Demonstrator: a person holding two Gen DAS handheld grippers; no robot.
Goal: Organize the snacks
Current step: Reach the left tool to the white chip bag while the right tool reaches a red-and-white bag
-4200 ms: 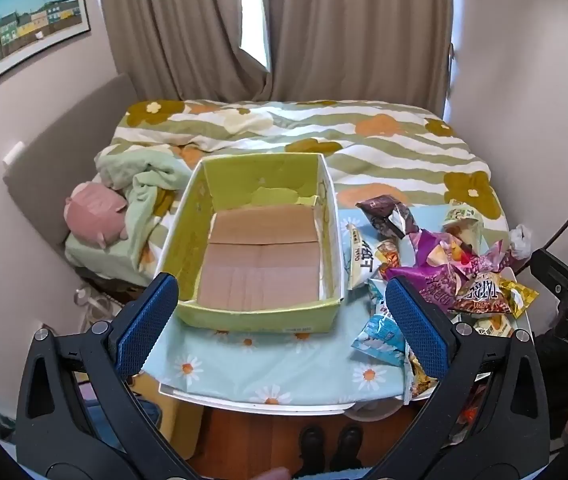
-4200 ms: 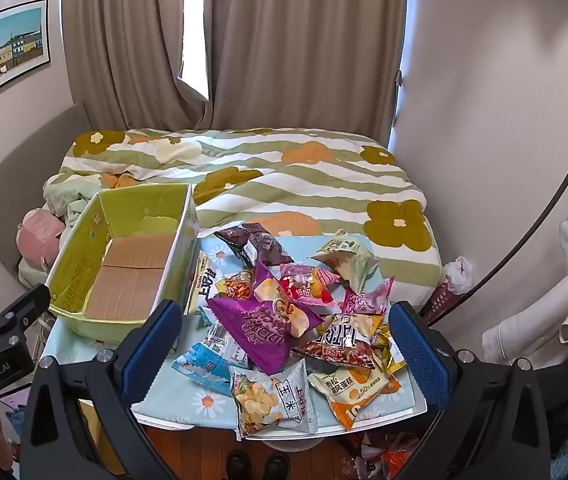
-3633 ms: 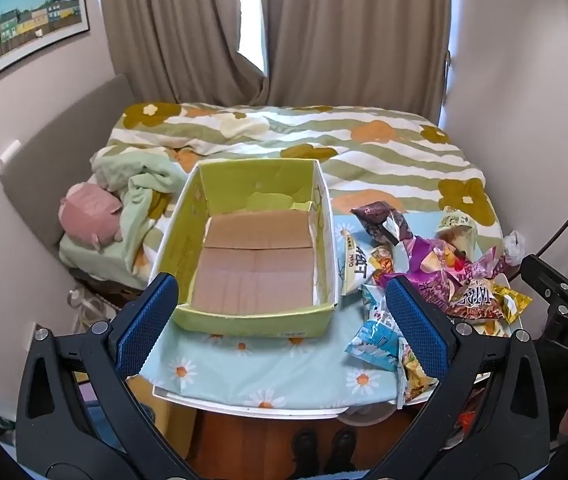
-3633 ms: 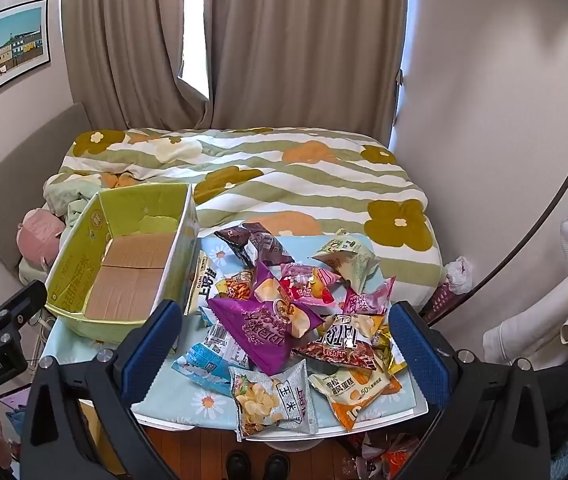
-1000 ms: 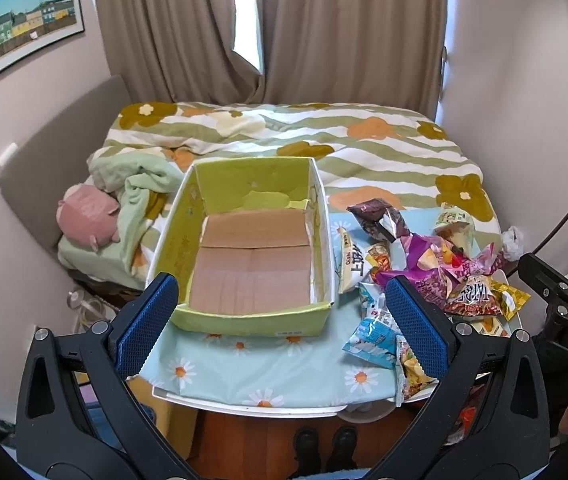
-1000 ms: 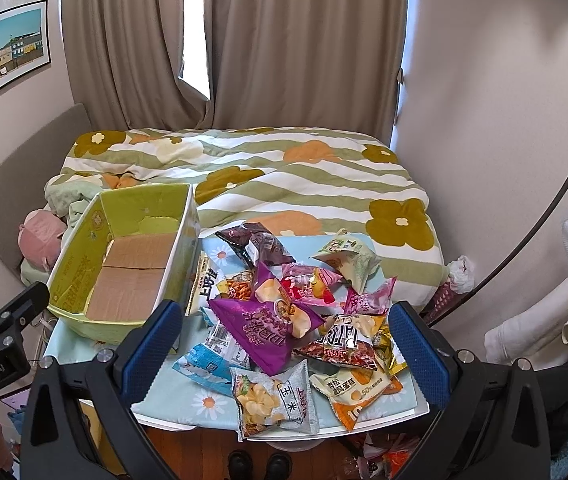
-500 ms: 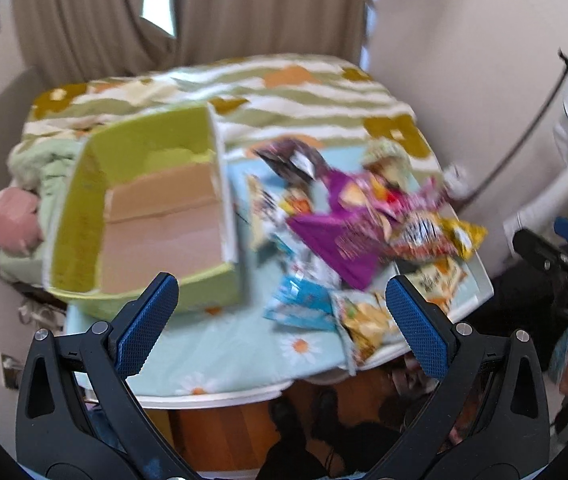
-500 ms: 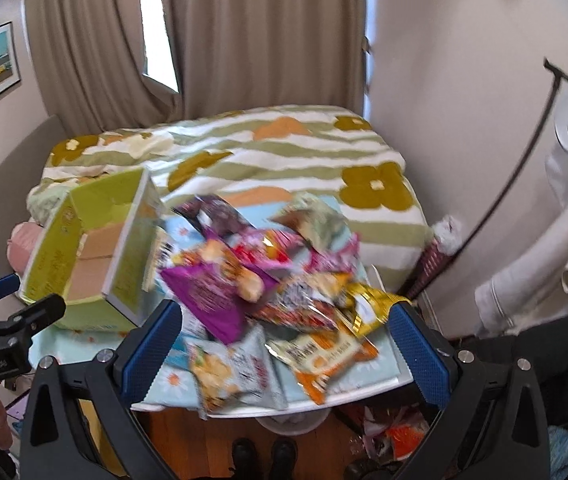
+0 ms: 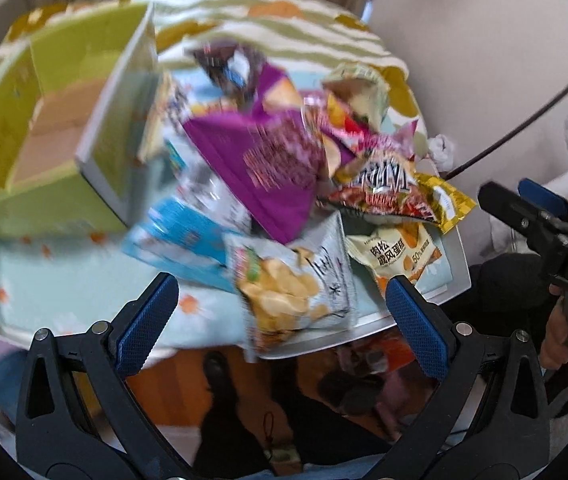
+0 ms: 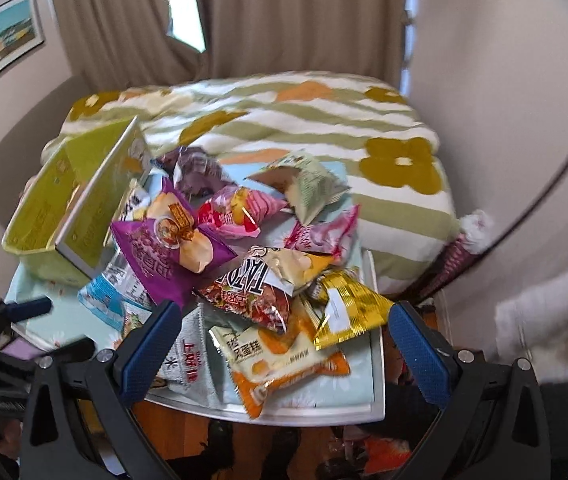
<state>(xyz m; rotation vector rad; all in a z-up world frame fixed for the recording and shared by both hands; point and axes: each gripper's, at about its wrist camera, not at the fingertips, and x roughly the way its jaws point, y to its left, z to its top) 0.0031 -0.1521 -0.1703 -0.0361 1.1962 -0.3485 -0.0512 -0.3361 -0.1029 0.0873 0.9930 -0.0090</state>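
Observation:
A heap of snack bags lies on the table's right half: a purple bag (image 9: 260, 168) (image 10: 164, 252), a red-brown bag (image 10: 260, 288), an orange-and-white bag (image 10: 280, 364), a gold bag (image 10: 344, 304) and a white chips bag (image 9: 292, 288). The green cardboard box (image 9: 24, 140) (image 10: 80, 208) stands to their left with bare cardboard on its floor. My left gripper (image 9: 280, 316) hangs open just before the chips bag. My right gripper (image 10: 284, 340) is open over the orange-and-white bag. Neither holds anything. The left wrist view is blurred.
The table (image 9: 64, 288) wears a pale blue daisy cloth, and its front edge is close below both grippers. A bed with a flowered striped cover (image 10: 324, 120) lies behind it. A wall and a thin dark pole (image 9: 524, 120) close the right side. Wooden floor shows below.
Both views have swung right and dropped closer to the snack pile; the box has slid to the left of each frame. Both grippers stay open and empty.

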